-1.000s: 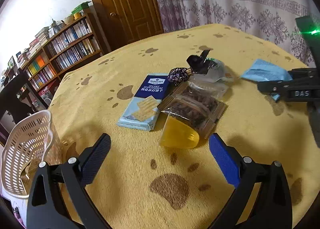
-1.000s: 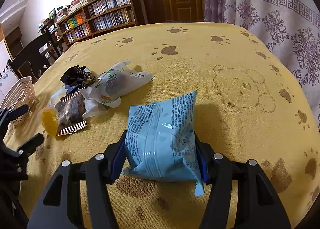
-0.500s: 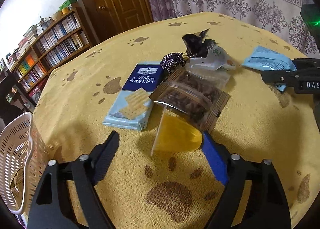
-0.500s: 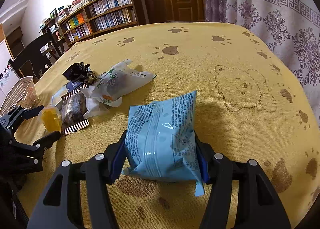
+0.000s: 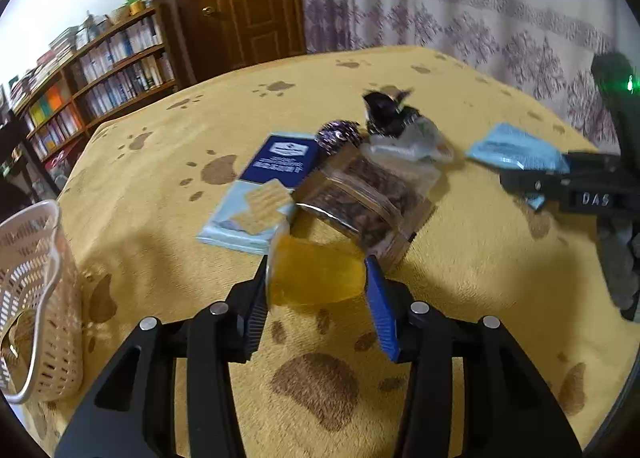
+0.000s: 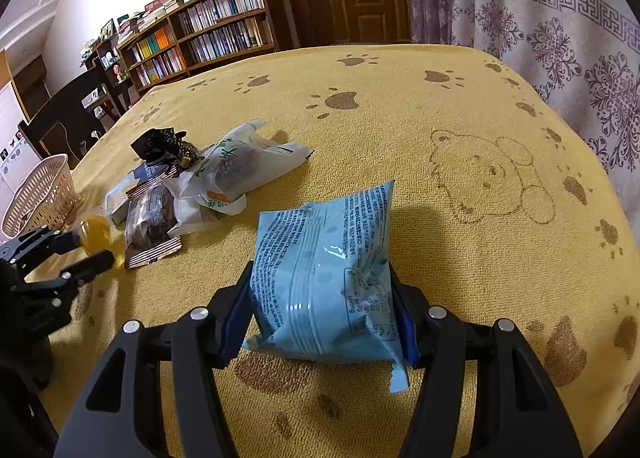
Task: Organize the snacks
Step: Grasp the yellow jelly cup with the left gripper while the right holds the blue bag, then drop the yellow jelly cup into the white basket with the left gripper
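Since a second ago my left gripper (image 5: 316, 298) has pushed forward and closed its jaws on the yellow jelly cup (image 5: 314, 276) at the near end of the snack pile (image 5: 360, 194). My right gripper (image 6: 324, 322) grips the blue bag (image 6: 326, 278). Leftward, at the table edge, stands the basket (image 5: 36, 298), nearest my left.

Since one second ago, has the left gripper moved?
Yes. The left gripper has advanced toward the snack pile, and its jaws have closed on the yellow jelly cup, now nearer to the cracker box.
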### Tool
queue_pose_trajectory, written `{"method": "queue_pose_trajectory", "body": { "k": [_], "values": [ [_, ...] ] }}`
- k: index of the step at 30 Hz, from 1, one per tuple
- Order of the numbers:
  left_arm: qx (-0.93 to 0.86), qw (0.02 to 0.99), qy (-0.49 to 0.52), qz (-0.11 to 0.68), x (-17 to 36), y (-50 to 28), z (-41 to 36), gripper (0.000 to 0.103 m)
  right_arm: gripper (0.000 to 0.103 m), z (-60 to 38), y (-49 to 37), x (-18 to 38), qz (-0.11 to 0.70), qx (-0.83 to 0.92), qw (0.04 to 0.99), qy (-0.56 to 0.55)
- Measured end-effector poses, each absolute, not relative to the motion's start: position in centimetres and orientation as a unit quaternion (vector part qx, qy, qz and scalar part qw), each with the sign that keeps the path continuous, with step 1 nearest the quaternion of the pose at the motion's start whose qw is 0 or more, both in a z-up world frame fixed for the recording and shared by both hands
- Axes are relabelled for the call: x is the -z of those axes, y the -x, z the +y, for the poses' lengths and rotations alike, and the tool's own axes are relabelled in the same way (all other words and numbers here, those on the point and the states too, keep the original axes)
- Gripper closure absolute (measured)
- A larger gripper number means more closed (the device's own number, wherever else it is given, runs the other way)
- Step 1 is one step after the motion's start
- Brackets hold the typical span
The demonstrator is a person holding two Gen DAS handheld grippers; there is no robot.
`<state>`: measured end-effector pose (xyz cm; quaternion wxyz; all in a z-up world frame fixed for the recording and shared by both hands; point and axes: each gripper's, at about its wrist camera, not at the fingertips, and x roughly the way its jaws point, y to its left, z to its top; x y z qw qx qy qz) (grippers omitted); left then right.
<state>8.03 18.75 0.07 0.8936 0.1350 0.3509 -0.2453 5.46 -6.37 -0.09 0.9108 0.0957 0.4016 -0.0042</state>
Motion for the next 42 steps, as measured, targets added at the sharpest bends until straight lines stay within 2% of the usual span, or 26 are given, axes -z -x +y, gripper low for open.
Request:
{"method": "queue_pose_trajectory", "body": {
  "k": [22, 41, 42],
  "values": [
    [0.155, 0.943, -0.061, 0.288, -7.1, -7.2, 27.0, 0.058, 0.044, -6.4, -5.4, 0.1, 0.402, 0.004, 0.911, -0.095],
    [-0.002, 0.963, -0.005, 0.268, -9.1, -9.9, 38.6, 0.058, 0.044, -6.4, -5.4, 0.1, 0.401, 0.003, 0.911, -0.095],
    [-0.016, 0.964, -0.004, 0.264, -9.1, -10.0, 39.2, 0.056, 0.044, -6.4, -5.4, 0.1, 0.401, 0.004, 0.911, -0.095]
  ]
}}
